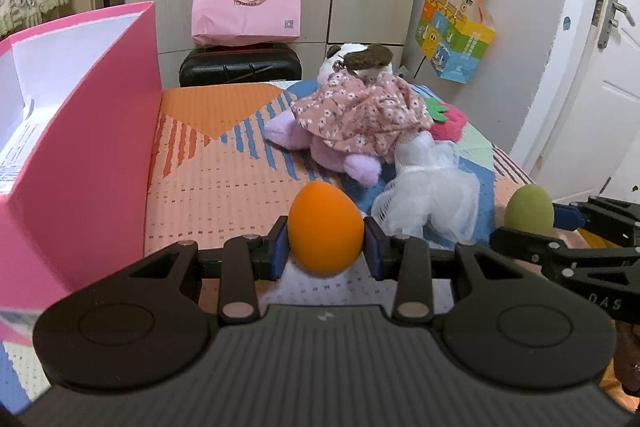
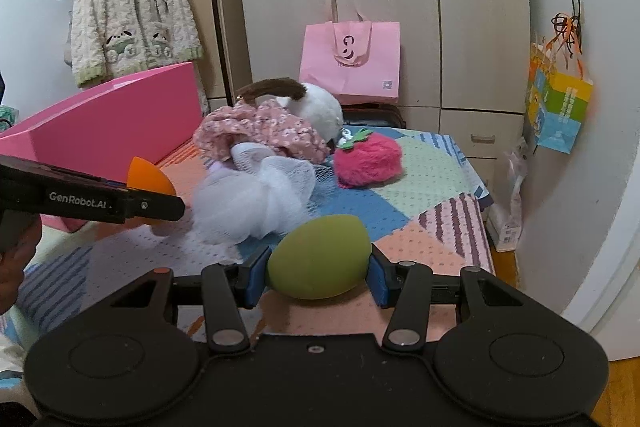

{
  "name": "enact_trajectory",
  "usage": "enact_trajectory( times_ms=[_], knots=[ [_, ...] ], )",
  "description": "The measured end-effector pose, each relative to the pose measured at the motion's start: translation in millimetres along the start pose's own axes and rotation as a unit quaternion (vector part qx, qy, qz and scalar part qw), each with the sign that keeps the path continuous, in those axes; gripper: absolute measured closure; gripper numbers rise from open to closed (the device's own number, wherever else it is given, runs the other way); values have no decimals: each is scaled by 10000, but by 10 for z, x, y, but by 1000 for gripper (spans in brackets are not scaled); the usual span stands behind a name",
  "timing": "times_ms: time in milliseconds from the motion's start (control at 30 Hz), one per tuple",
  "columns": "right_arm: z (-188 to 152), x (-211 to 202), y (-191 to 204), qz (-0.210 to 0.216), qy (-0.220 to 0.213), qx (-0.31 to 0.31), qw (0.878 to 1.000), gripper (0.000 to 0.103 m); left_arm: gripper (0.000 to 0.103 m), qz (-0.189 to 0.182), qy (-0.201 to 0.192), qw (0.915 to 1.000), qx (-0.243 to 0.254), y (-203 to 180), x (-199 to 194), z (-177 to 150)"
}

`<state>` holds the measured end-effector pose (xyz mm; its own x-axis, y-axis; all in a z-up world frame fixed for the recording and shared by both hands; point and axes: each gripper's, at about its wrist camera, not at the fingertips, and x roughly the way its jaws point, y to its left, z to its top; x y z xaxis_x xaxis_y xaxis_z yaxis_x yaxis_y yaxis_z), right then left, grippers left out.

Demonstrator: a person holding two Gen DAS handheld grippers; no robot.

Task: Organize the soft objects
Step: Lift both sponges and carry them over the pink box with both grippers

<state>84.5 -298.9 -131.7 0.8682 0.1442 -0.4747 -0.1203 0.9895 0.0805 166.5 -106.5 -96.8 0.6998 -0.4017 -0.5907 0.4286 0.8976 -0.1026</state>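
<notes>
Squeezing a squishy orange egg-shaped sponge at its fat middle in the left claw, above the bed. Pinching a soft green egg-shaped sponge in the right claw. Likely feeling light, denting easily, needing gentle holding.

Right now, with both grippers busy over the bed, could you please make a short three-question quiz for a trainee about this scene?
1. True or false: the left gripper is shut on the green sponge.
2. Multiple choice: what lies nearest behind the orange sponge in the left wrist view? A) white mesh puff B) pink tote bag C) black case
3. Fill in: the right gripper holds the ___ sponge.

Key: 1. False, it grips the orange sponge. 2. A. 3. Green sponge.
</notes>
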Motion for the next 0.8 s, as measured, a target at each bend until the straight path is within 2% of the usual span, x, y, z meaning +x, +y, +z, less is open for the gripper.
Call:
enact_trajectory(
  times_ms=[367, 500, 800],
  knots=[
    [11, -177, 227, -19, 35, -68, 10000, 48, 66, 8, 212, 9998, -46, 40, -354, -99],
    [4, -225, 398, -27, 174, -143, 9997, 48, 66, -25, 390, 9991, -171, 135, -512, -138],
    [-11, -370, 707, 536, 441, -90, 9975, 48, 65, 159, 382, 9991, -129, 283, -926, -293]
  ],
)
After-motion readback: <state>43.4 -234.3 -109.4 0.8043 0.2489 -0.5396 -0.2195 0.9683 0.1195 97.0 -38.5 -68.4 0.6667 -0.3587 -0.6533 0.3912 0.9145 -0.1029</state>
